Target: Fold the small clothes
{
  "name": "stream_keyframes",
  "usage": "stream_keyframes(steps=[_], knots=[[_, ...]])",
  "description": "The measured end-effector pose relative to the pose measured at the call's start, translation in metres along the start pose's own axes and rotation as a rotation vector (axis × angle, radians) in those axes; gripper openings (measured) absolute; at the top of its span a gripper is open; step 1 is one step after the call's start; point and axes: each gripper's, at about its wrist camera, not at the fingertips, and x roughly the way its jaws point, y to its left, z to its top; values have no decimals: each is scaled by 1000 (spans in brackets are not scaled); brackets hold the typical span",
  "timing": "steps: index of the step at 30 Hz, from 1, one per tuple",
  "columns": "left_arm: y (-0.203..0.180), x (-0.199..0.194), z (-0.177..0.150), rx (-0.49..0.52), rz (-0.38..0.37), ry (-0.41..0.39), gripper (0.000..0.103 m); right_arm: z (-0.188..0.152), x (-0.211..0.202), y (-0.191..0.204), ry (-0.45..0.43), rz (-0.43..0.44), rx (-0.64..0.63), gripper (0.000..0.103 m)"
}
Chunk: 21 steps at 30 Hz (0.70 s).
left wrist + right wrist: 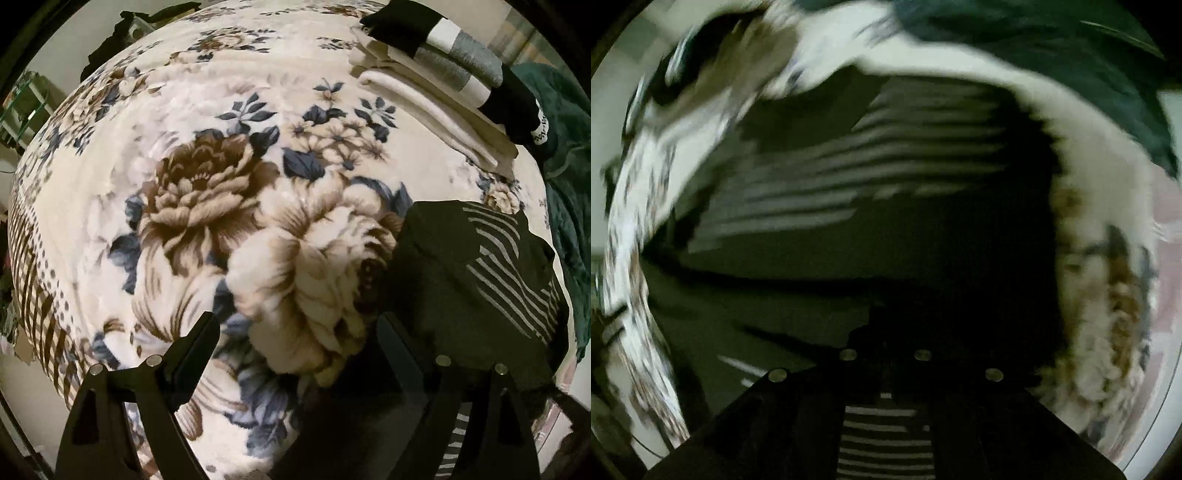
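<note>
A dark garment with thin grey stripes (480, 280) lies on the floral blanket (221, 147) at the right in the left wrist view. My left gripper (299, 332) is open above the blanket, its right finger (399, 343) over the garment's left edge. The right wrist view is blurred by motion. There the striped garment (886, 177) fills the middle. My right gripper (886, 354) looks shut with striped cloth between its fingers, though the tips are dark and hard to make out.
A stack of folded clothes (443, 66), white, grey and black, sits at the far right of the blanket. A dark green cloth (569, 166) lies at the right edge and shows in the right wrist view (1034, 44). The blanket's checked border (33, 277) drops off at the left.
</note>
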Motion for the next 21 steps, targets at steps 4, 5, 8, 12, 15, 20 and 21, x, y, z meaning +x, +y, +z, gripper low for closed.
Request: stream_keyframes(steps=[4,5,8,12,15,20,21], knots=[[-10,7,1,14,-35,24,87,12,-19,-30,-38,-70,40,2],[-14,9,1,18,-43,32,87,15,-19,-40,-28,-68,68,2],[-28,17,1,27,-65,53,87,27,-5,-58,15,-60,115,2],[-45,25,6,59,-69,63,87,40,13,-62,12,-166,107,2],[-55,30,10,79,-68,70,87,47,22,-70,12,-204,144,2],[-53,48,9,-35,-220,157,87,56,28,-64,106,-189,120,14],[-51,50,8,-62,-253,173,86,57,19,-58,88,-179,105,18]])
